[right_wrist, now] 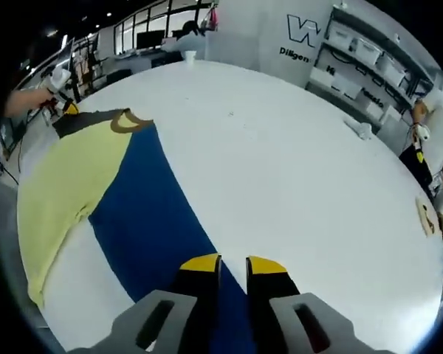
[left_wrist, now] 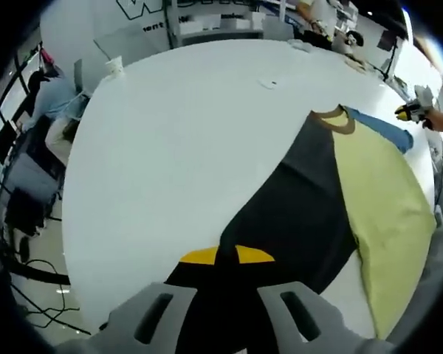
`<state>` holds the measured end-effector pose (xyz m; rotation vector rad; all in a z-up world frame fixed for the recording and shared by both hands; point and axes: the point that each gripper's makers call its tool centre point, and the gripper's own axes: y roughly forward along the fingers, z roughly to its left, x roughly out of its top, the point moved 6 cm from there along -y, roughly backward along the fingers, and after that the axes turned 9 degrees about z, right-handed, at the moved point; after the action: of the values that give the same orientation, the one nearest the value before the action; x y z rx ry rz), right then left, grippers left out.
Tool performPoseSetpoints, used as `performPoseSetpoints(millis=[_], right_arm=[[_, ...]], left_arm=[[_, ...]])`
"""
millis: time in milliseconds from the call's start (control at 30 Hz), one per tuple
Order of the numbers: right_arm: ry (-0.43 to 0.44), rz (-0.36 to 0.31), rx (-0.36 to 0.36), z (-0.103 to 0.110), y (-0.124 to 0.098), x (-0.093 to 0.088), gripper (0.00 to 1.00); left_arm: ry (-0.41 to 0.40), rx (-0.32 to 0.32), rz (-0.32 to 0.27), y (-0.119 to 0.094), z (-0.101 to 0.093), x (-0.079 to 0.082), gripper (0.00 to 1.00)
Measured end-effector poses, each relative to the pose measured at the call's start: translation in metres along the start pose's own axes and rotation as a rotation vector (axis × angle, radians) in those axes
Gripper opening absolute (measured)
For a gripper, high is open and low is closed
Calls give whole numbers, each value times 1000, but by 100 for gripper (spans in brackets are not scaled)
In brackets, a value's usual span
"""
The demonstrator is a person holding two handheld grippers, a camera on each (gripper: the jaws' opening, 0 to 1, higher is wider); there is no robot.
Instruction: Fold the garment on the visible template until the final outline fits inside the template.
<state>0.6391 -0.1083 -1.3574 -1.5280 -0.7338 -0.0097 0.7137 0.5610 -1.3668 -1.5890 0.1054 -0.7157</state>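
Note:
A garment lies spread on the white table (left_wrist: 184, 147), with a pale yellow middle (left_wrist: 384, 199), a black side (left_wrist: 303, 206), a blue side (right_wrist: 144, 214) and a brown collar (left_wrist: 336, 120). My left gripper (left_wrist: 227, 256) is shut on the black side, with the cloth running up between its yellow tips. My right gripper (right_wrist: 233, 264) is shut on the blue side at the near edge. In the left gripper view the right gripper (left_wrist: 413, 112) shows by the blue edge (left_wrist: 387, 127). In the right gripper view the left gripper (right_wrist: 63, 103) shows by the black edge (right_wrist: 81, 122).
A paper cup (left_wrist: 114, 66) (right_wrist: 190, 55) stands at the table's far edge. A small white scrap (left_wrist: 268, 82) lies on the table, and crumpled white material (right_wrist: 360, 129) sits near the rim. Shelves (right_wrist: 369, 51) and a person at desks (left_wrist: 52, 96) lie beyond.

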Motion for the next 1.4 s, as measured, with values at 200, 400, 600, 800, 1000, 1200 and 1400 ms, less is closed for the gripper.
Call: performPoseSetpoints(millis=[200,400,600,800,1000,1200,1400], right_arm=[[120,75,-47,-18,-14,-57,11],[325,87,-79,-32,-29,-94,16],[471,119,-66,-31,-28,-117,25],[547,109,-1,-23,-25,-119,16],[538,92,3,-23,-31,-118,0],[480,170,-44,-27,-49,-112,0],[393,320,-149,-31,-47,-120,0]], left_arm=[[-21,20,3,-7,4,-17,17],[-73,24,3,-14,12,-30,21],[-92,20,17,-14,8,-40,22],[-100,15,23,-12,7,-43,21],[-111,16,31,-11,8,-46,20],[-114,15,39,-10,9,-50,19],[-111,11,42,-8,7,-51,19]])
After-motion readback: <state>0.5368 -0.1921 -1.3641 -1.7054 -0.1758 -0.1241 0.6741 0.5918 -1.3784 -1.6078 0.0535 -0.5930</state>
